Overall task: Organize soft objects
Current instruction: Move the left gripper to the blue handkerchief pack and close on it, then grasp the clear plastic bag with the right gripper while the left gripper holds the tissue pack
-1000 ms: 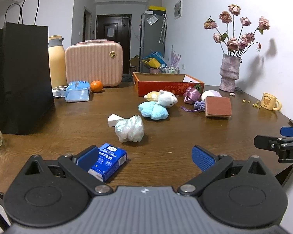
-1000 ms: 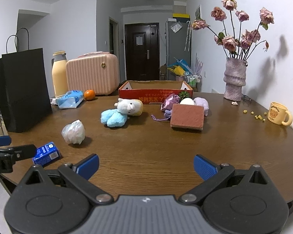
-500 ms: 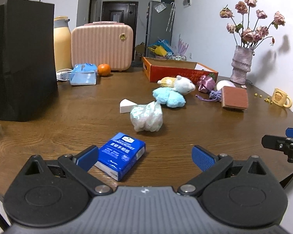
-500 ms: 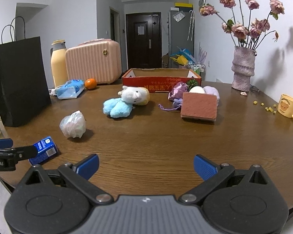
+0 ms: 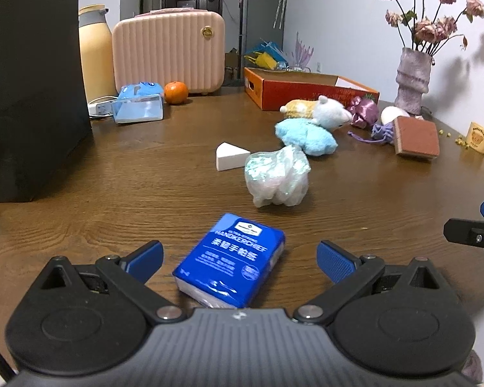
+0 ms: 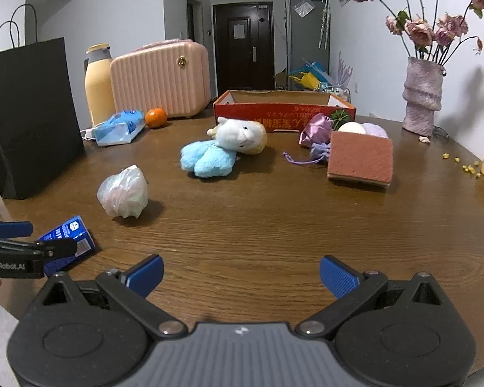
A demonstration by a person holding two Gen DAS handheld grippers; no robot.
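The left gripper (image 5: 240, 256) is held low over the wooden table (image 5: 145, 187) with its blue ribbed pads (image 5: 334, 261) spread wide; a glossy blue tissue pack (image 5: 230, 259), rectangular and film-wrapped, lies flat on the table between them, untouched by either pad. The right gripper (image 6: 242, 272) is likewise spread apart, with only bare wood grain between its pads. Beyond the tissue pack a crumpled, translucent plastic bundle (image 5: 277, 177) is seen, and just behind it a white wedge-shaped sponge (image 5: 230, 159); this wedge is shown only in the left wrist view, being hidden behind the bundle in the right wrist view. A fluffy plush toy (image 5: 309, 124), light blue with a white head and tan back, lies on its side near the table centre. To its right a shiny purple satin pouch (image 5: 364, 114), a small lilac drawstring bag (image 5: 382, 129) and a flat brick-red sponge block (image 5: 416, 135) with a coarse surface are grouped closely together. An open orange cardboard box (image 5: 306, 92) stands behind them. A ribbed pink case (image 5: 167, 50), an orange (image 5: 176, 92), a matt black paper bag (image 5: 29, 77) and a rough grey vase (image 5: 413, 79) are placed at the edges. In the right wrist view the left gripper's arm is seen at the left edge, partly covering the pack; a small green pumpkin-shaped item (image 6: 340, 116) is visible there only.
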